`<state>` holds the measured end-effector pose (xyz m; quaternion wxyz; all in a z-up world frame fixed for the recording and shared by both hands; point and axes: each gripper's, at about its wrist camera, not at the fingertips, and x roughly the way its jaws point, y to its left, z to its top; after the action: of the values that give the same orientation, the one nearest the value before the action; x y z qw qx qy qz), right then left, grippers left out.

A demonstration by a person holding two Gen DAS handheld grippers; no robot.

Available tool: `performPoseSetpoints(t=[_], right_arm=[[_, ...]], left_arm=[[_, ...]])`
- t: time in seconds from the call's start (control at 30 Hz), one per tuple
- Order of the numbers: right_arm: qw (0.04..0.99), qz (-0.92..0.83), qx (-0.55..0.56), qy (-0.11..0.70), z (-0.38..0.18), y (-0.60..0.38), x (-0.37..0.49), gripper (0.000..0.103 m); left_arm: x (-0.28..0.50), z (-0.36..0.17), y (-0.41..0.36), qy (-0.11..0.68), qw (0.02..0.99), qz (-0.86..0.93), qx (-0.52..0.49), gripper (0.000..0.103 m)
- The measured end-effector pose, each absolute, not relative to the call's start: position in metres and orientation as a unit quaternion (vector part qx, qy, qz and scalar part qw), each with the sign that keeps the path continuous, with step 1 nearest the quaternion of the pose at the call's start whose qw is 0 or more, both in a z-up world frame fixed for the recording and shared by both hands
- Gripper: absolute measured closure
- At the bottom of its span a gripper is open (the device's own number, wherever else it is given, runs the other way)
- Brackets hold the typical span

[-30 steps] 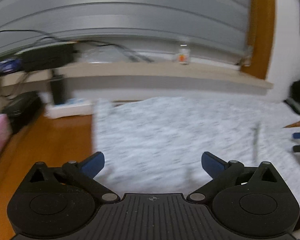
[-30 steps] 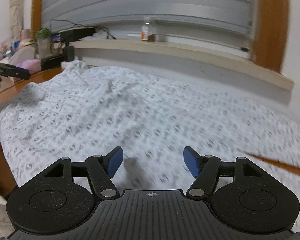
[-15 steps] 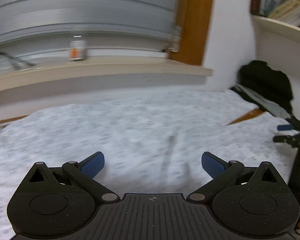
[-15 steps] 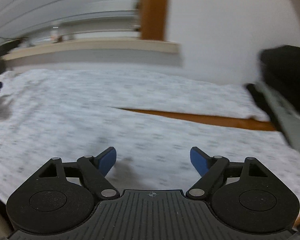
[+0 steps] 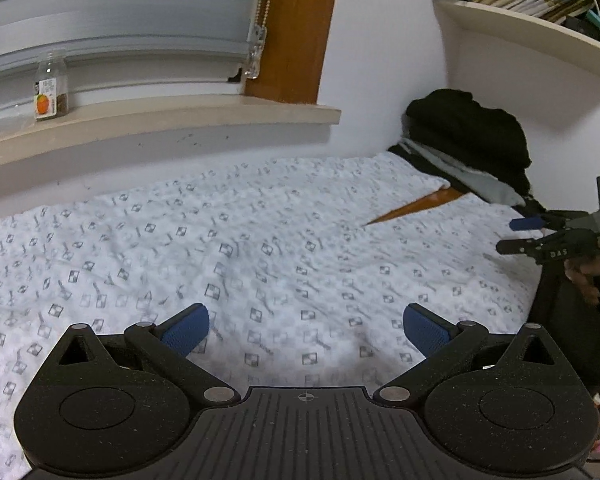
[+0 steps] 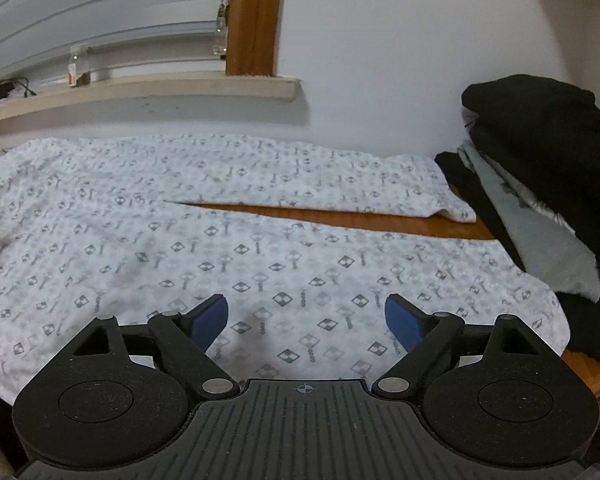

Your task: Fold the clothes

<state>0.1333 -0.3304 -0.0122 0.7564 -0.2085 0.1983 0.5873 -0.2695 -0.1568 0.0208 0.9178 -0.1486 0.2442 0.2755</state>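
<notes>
Two grippers hover over the patterned trousers [image 6: 260, 240], and neither has hold of anything. The right gripper [image 6: 306, 320] is nearest in its own view, just above the near leg; its jaws are opening, with bare cloth showing between the blue pads and no pinch on it. The left gripper [image 5: 306, 330] hangs over the broad part of the trousers, its jaws spread wide and empty.

As for progress, the trousers lie spread flat on the wooden table [image 6: 340, 212], legs apart, with a strip of bare wood between them. No fold shows yet, so I judge the laying-out done and the folding proper still ahead: one leg over the other, then the length doubled.

Beyond the leg ends sits a pile of dark clothes [image 6: 540, 140], with a grey piece in it, touching or just overlapping the far cuff. Further back, past the trousers, a window sill [image 5: 160, 114] carries a small jar [image 5: 50, 86].

Only the right wrist view shows both legs whole and the split between them. Only the left wrist view shows the bookshelf [image 5: 540, 12] above the dark pile, and the other gripper held off the trousers' right edge
</notes>
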Motion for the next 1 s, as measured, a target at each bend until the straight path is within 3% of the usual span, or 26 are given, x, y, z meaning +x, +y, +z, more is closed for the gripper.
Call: performPoseSetpoints(t=[0.63, 1.0], right_arm=[[0.759, 0.585, -0.203, 0.203, -0.012, -0.332, 0.138, 0.017], [0.726, 0.634, -0.177, 0.201, -0.013, -0.314, 0.107, 0.017]], left_arm=[[-0.282, 0.019, -0.162, 0.241, 0.917, 0.277, -0.155, 0.000], [-0.345, 0.023, -0.160, 0.221, 0.897, 0.345, -0.165, 0.000]])
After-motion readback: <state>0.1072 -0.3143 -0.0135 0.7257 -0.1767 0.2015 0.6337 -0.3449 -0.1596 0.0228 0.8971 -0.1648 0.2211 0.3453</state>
